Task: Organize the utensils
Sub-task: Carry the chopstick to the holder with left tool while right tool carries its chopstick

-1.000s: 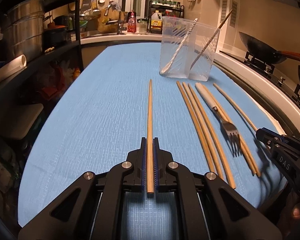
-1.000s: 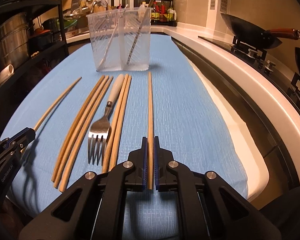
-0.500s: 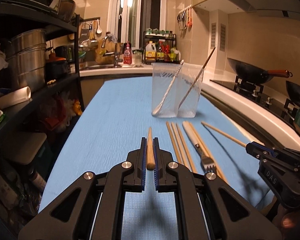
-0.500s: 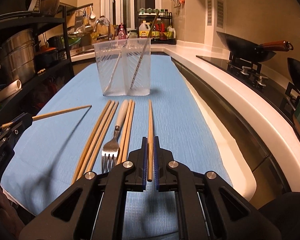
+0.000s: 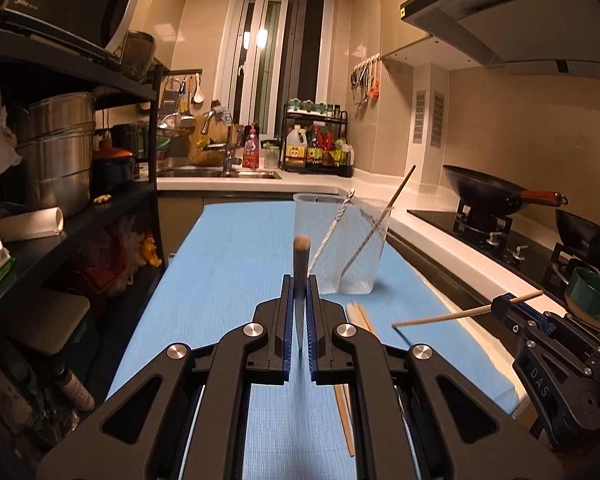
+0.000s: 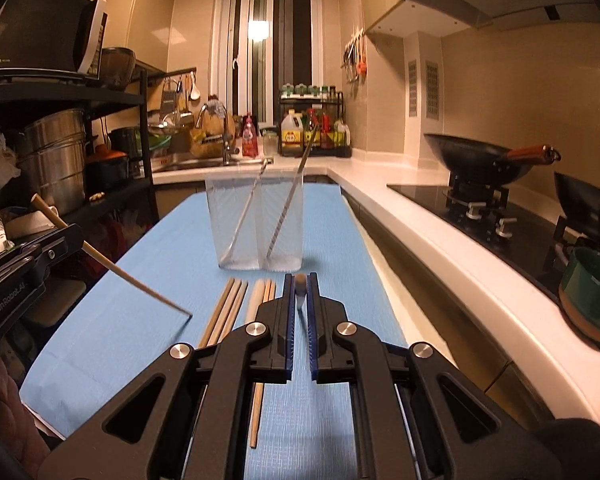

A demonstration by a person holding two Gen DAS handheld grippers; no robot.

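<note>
I have each gripper clamped on one chopstick, left gripper (image 5: 299, 300) and right gripper (image 6: 299, 300), both lifted clear of the counter (image 6: 160, 256) so they can drop into the clear holder (image 6: 256, 224); spare chopsticks (image 6: 226, 308) lie before it.

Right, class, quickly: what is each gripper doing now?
Left gripper: shut on a chopstick.
Right gripper: shut on another chopstick.

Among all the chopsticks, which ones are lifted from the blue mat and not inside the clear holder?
Two: the chopstick in the left gripper and the chopstick in the right gripper. The others lie on the blue mat or lean in the clear holder.
</note>
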